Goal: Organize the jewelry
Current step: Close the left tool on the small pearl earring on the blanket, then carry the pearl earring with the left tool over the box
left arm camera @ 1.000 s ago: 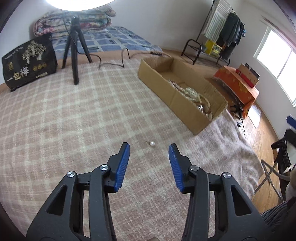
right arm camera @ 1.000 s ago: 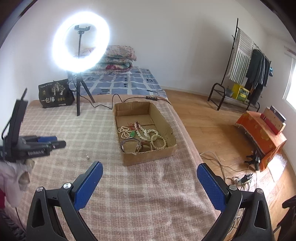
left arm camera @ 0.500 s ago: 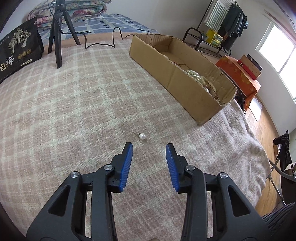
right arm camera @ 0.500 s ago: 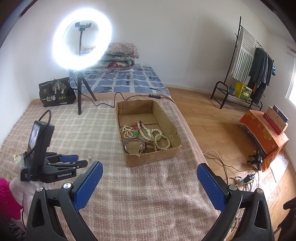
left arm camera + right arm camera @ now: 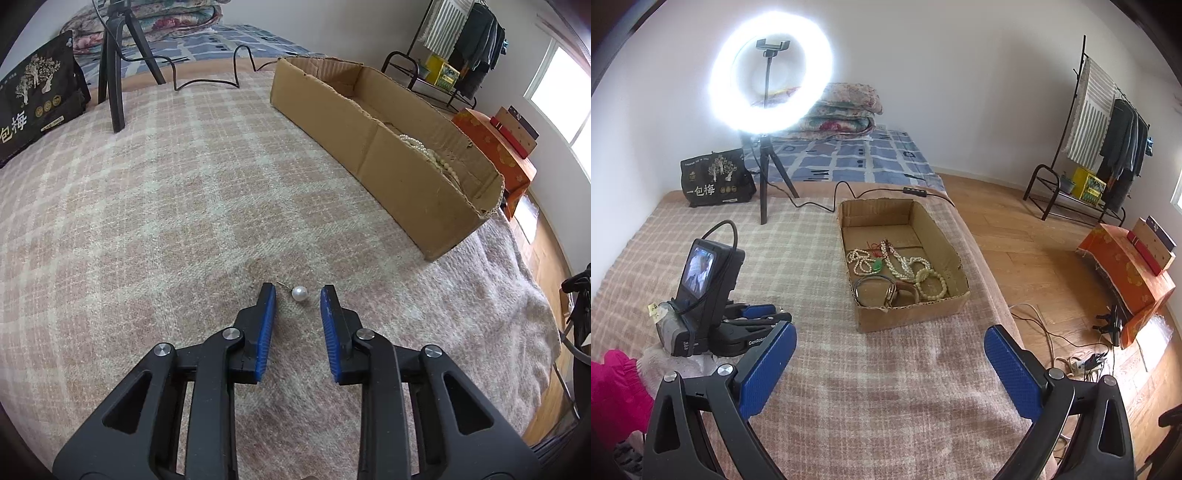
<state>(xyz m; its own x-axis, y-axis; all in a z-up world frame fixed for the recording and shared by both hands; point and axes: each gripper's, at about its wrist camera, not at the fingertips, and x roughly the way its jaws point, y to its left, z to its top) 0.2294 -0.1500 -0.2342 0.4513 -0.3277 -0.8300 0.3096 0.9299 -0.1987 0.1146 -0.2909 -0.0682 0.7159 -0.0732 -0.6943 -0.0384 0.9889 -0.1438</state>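
A small pearl earring [image 5: 299, 294] with a thin pin lies on the checked blanket. My left gripper [image 5: 297, 291] is open and low over the blanket, its blue fingertips on either side of the pearl, not touching it. It also shows in the right wrist view [image 5: 764, 314], where the pearl is hidden. A cardboard box [image 5: 388, 147] to the right holds pearl necklaces [image 5: 905, 264], bracelets and bangles [image 5: 886, 291]. My right gripper [image 5: 886, 338] is wide open and empty, held above the blanket in front of the box [image 5: 912, 314].
A ring light on a tripod [image 5: 764, 177] and a black bag [image 5: 716, 179] stand at the far side of the blanket. A cable [image 5: 207, 79] runs behind the box. The blanket's edge drops to a wooden floor [image 5: 1052, 266] on the right.
My left gripper has moved forward and down, so the pearl earring now lies between its fingertips. Its jaws have narrowed a little. My right gripper has stayed nearly still.
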